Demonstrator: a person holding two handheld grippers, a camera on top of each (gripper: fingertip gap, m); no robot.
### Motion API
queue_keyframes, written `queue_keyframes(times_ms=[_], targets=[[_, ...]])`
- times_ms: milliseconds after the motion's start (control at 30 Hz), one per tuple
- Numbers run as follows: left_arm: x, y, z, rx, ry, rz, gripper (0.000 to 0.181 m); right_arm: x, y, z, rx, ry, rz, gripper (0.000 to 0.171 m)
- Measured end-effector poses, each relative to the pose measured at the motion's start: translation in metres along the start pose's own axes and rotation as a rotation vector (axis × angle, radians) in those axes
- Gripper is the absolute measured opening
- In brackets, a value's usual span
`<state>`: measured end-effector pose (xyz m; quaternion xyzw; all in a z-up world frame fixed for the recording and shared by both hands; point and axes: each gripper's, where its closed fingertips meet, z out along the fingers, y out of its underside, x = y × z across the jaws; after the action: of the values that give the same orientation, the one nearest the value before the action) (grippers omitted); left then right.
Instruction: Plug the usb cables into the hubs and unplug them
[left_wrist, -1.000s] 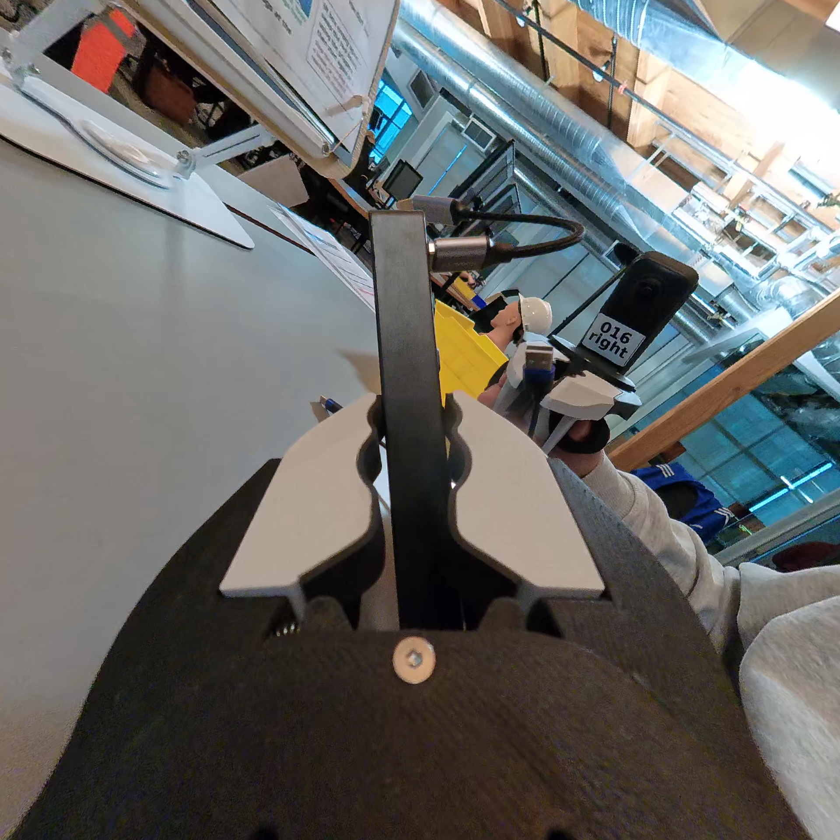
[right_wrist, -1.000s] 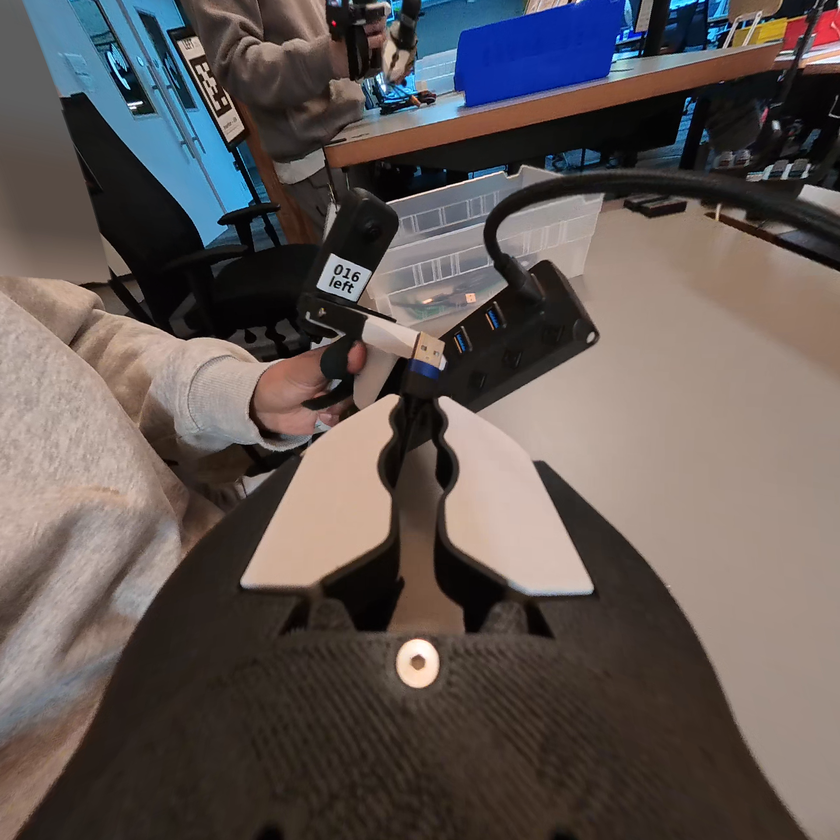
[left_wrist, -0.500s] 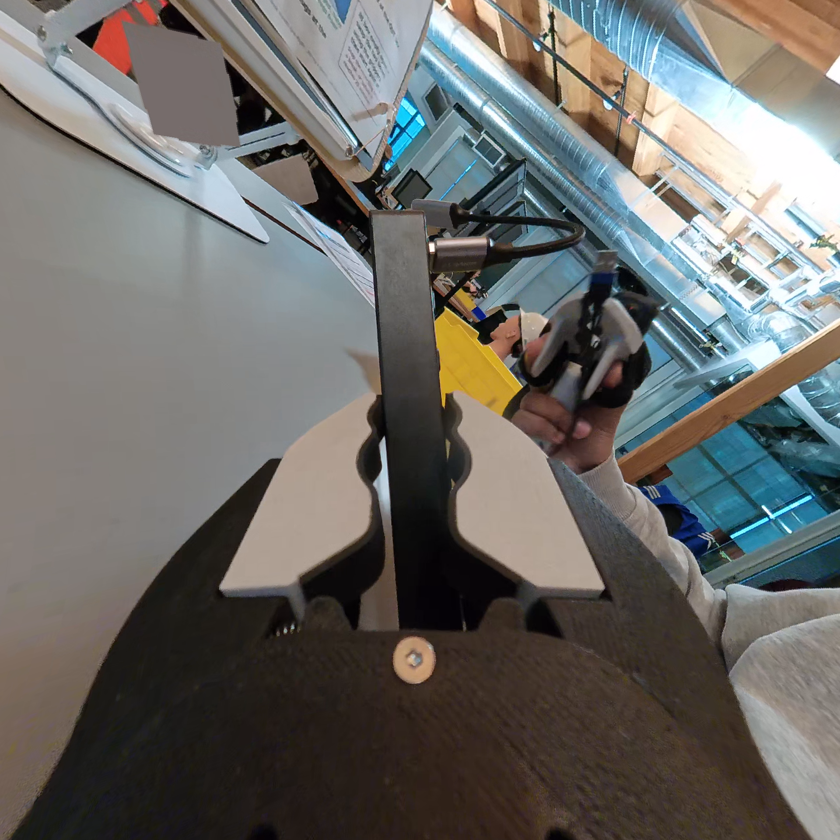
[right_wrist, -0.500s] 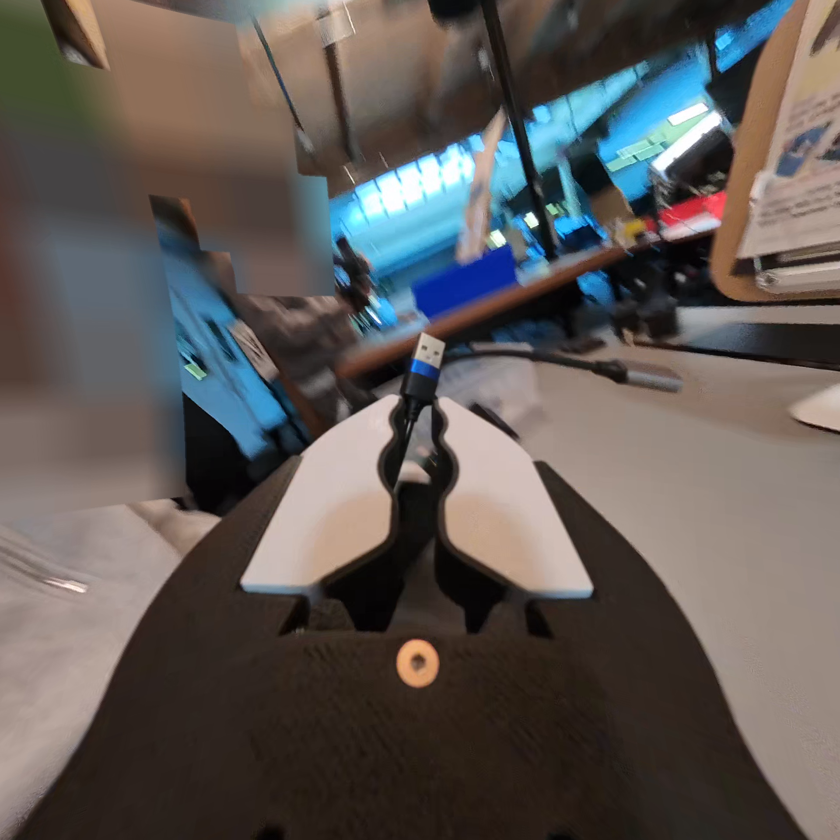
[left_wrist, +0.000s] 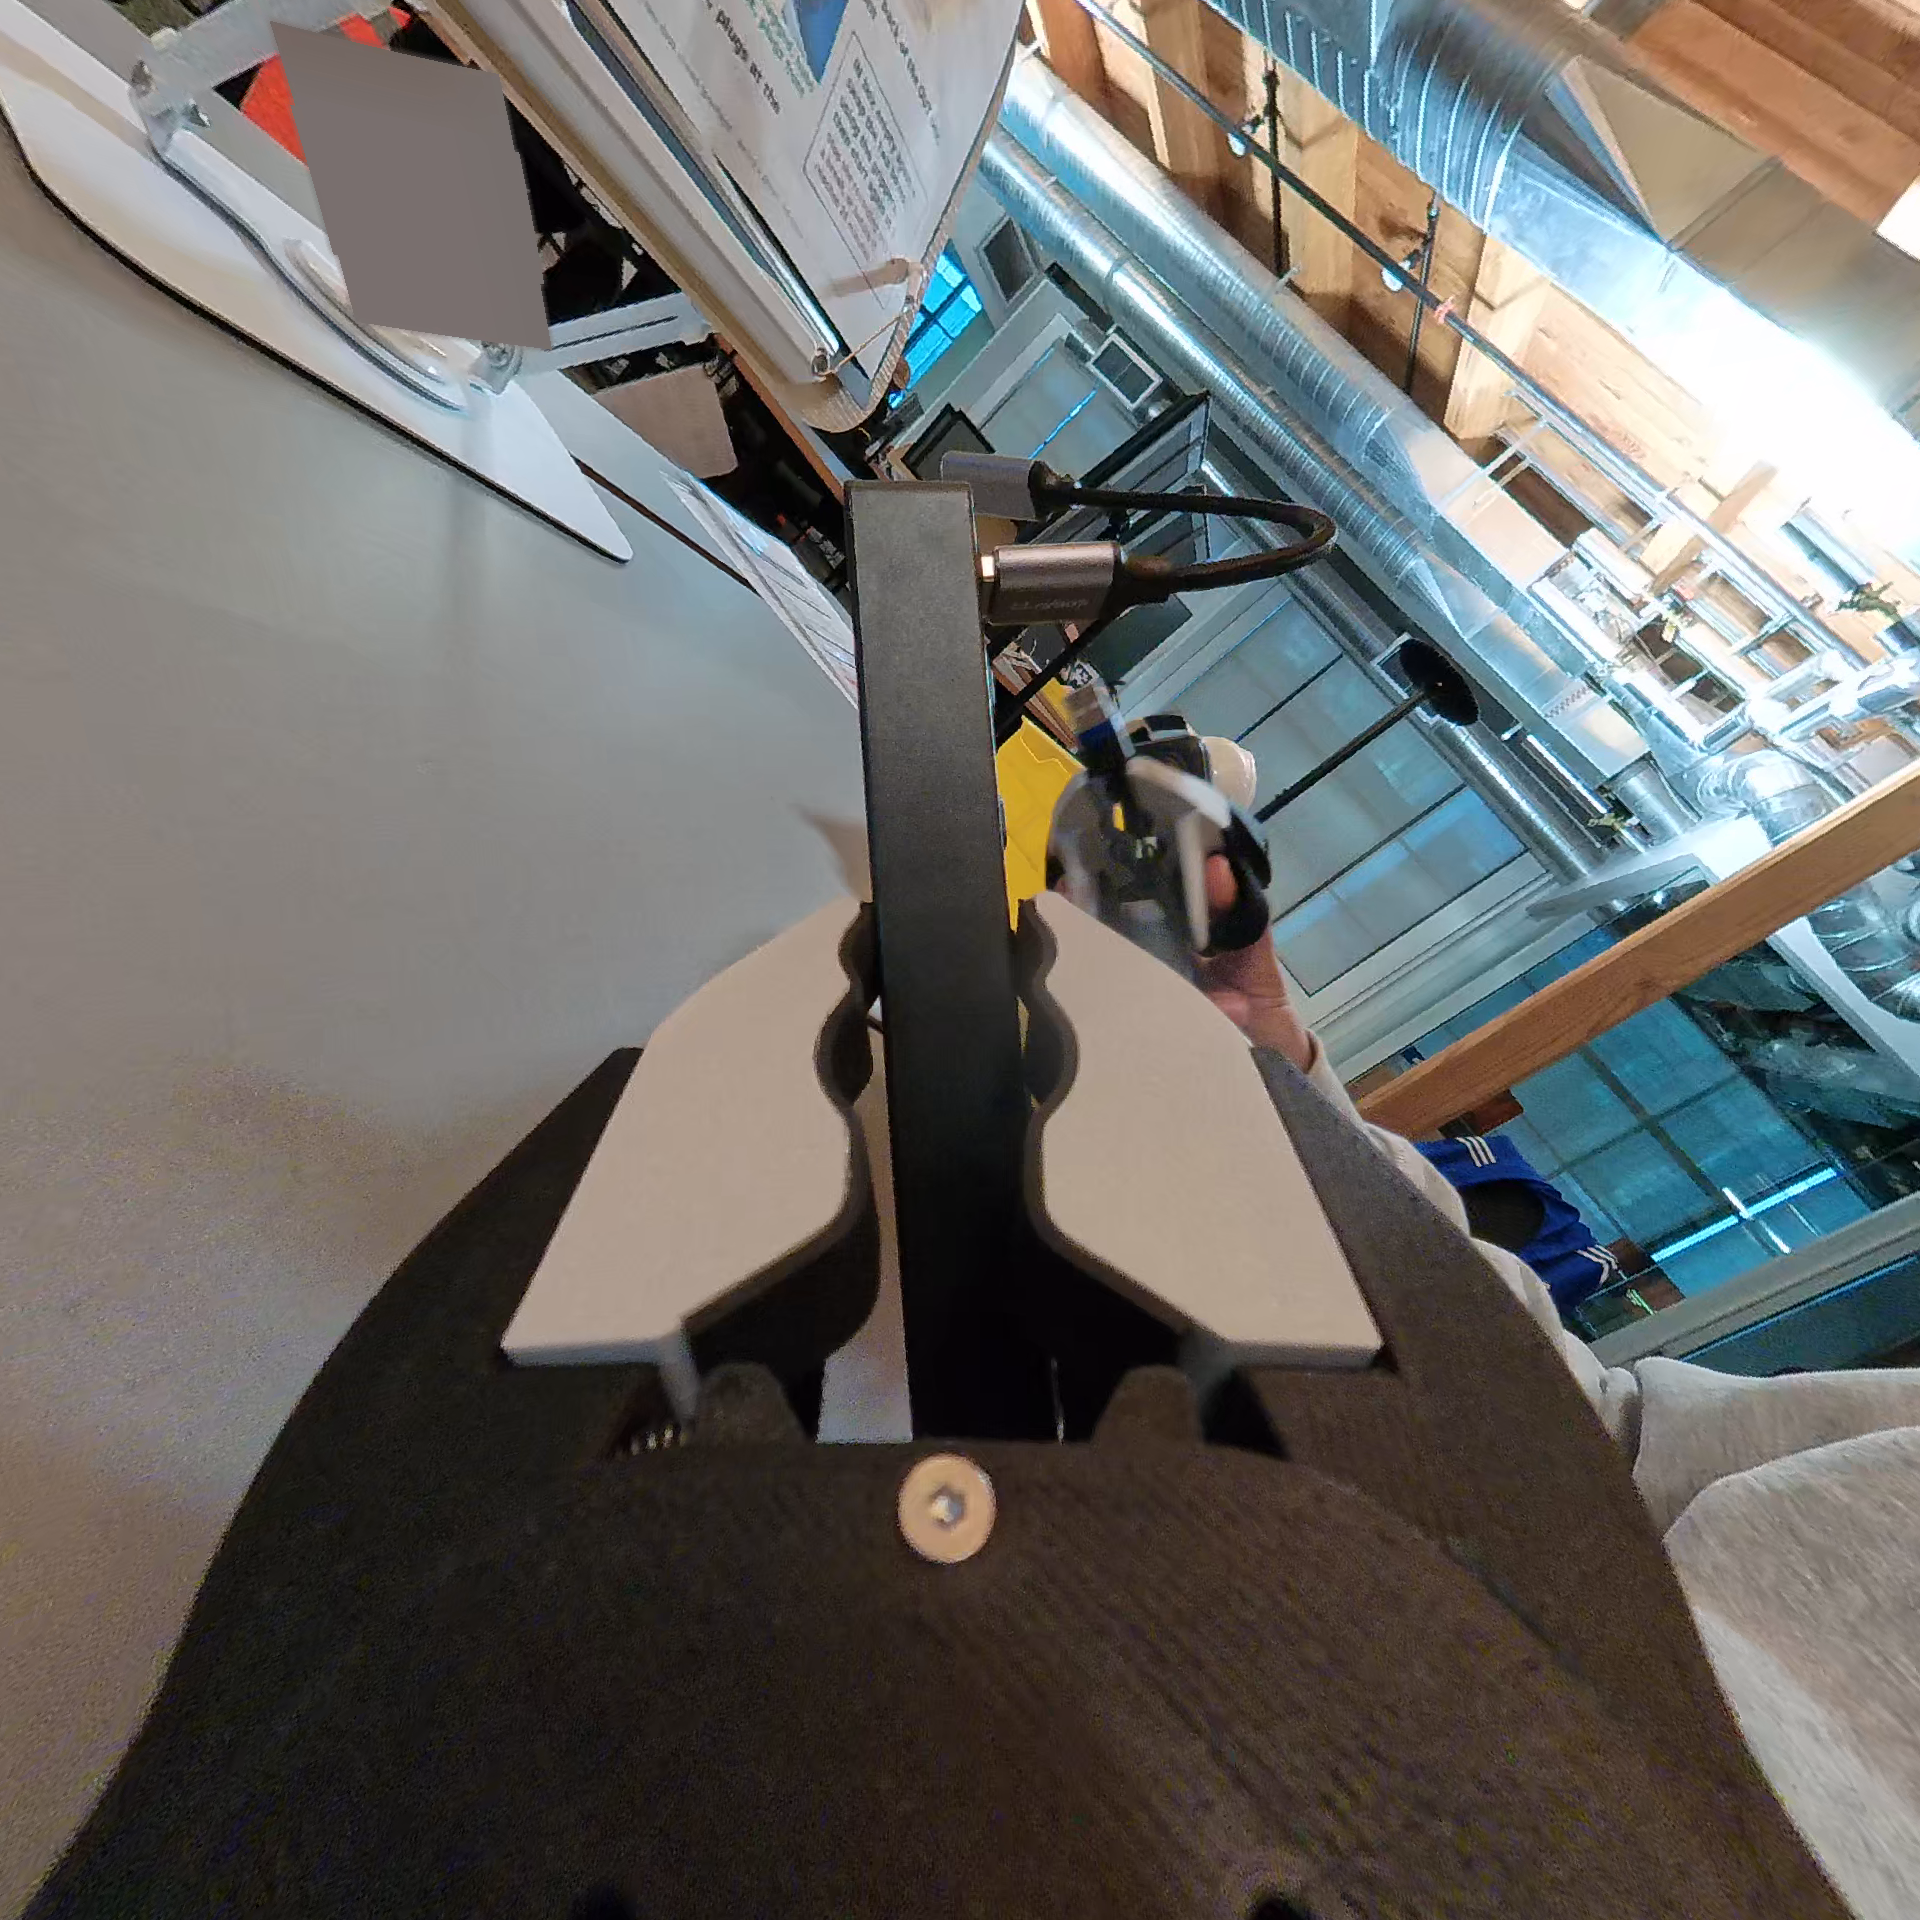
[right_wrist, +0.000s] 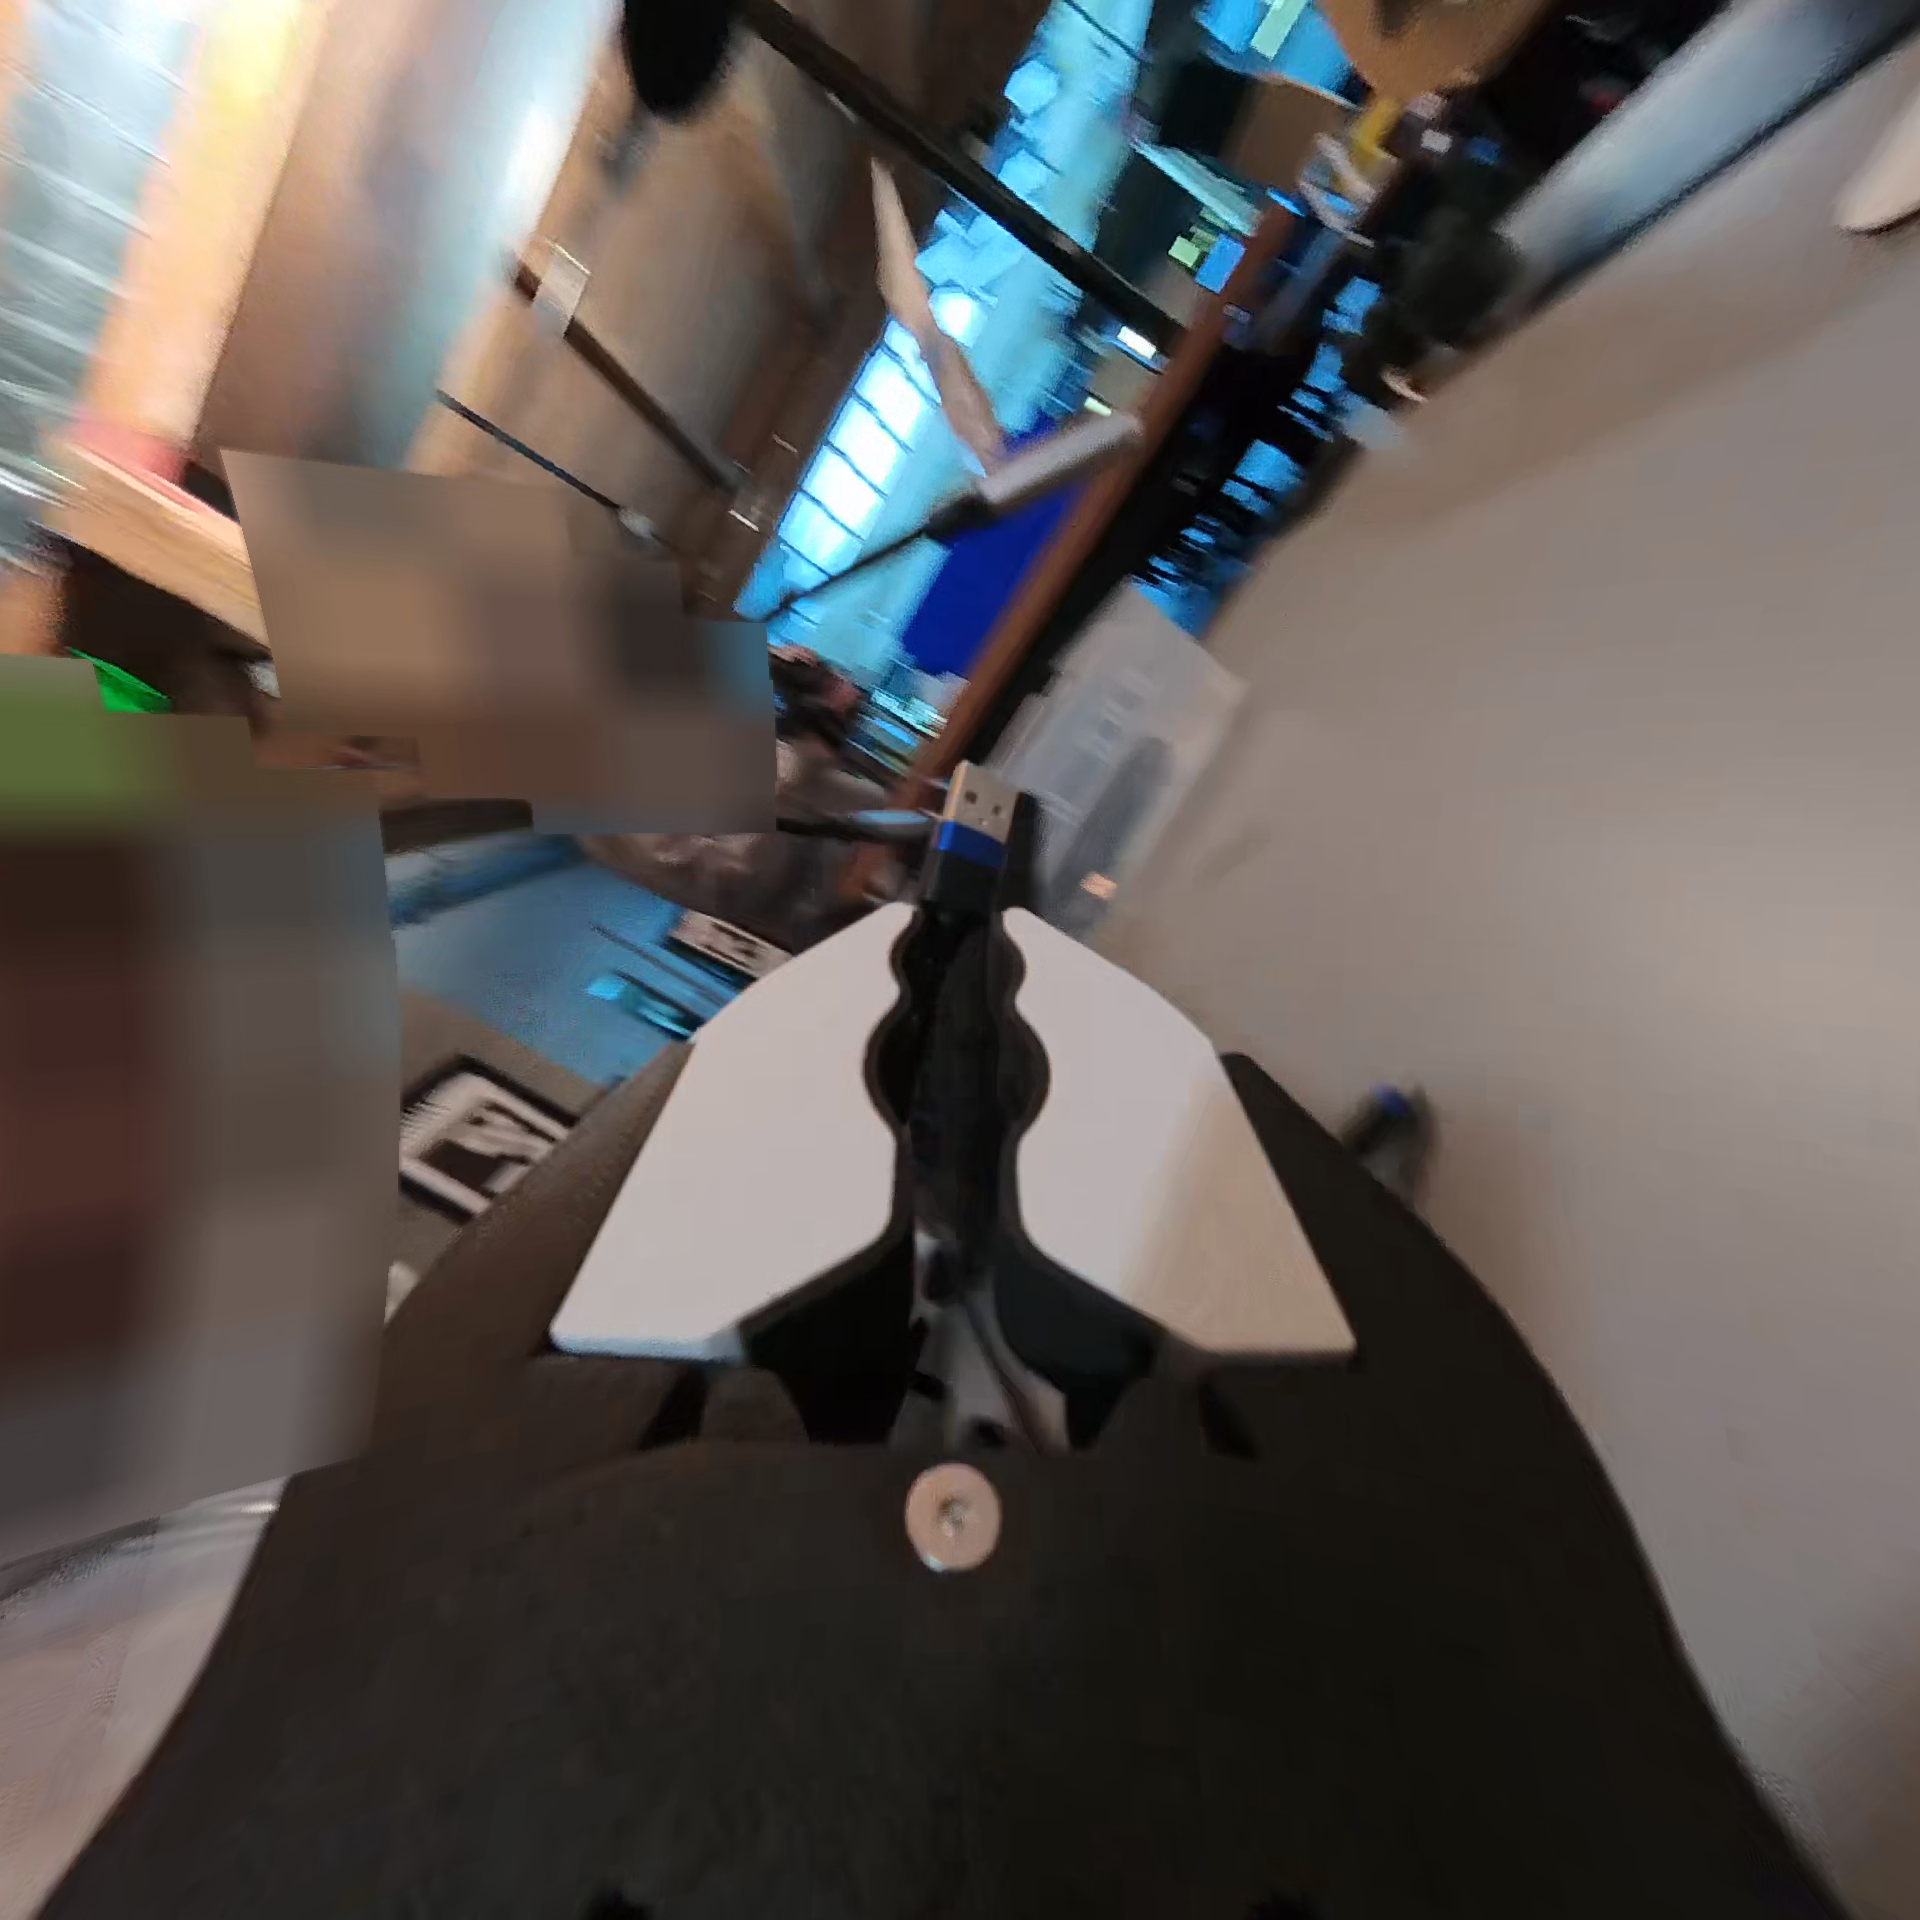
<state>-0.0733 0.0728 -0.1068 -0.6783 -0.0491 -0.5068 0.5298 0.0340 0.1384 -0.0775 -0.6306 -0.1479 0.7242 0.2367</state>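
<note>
My left gripper (left_wrist: 940, 914) is shut on a black USB hub (left_wrist: 925, 748) and holds it edge-on above the grey table (left_wrist: 364, 779). A grey metal plug (left_wrist: 1049, 587) with a dark cable sits in the hub's right side near its far end, and a second grey plug (left_wrist: 987, 480) shows beside the hub's far end. My right gripper (right_wrist: 956, 914) is shut on a USB cable with a blue-banded plug (right_wrist: 971, 842) that sticks out past the fingertips. It also shows in the left wrist view (left_wrist: 1143, 831), close to the hub's right side. The right wrist view is blurred and the hub is not plain in it.
A white monitor stand base (left_wrist: 312, 332) and a tilted board with papers (left_wrist: 810, 156) stand at the table's far side. A yellow bin (left_wrist: 1029, 821) lies behind the hub. A person's grey sleeve (left_wrist: 1766, 1507) is at the right. Another blue-banded plug (right_wrist: 1387, 1127) lies on the table.
My right gripper has swung round with the cable and moved closer to the hub's right side; its view rolled and blurred. My left gripper still holds the hub, tilted slightly.
</note>
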Motion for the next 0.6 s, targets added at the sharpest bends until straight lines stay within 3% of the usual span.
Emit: queue_keyframes(times_ms=[200,433,600], targets=[[-0.001,0.000,0.000,0.000,0.003,-0.014,0.026,0.064,0.016,-0.020,-0.267,0.556,-0.395,0.011],[-0.001,0.001,0.000,0.000,0.004,-0.021,0.026,0.110,0.015,-0.060,-0.413,0.900,-0.521,0.010],[-0.002,0.001,0.001,-0.001,0.005,-0.025,0.026,0.112,0.009,-0.067,-0.452,0.985,-0.624,0.017]])
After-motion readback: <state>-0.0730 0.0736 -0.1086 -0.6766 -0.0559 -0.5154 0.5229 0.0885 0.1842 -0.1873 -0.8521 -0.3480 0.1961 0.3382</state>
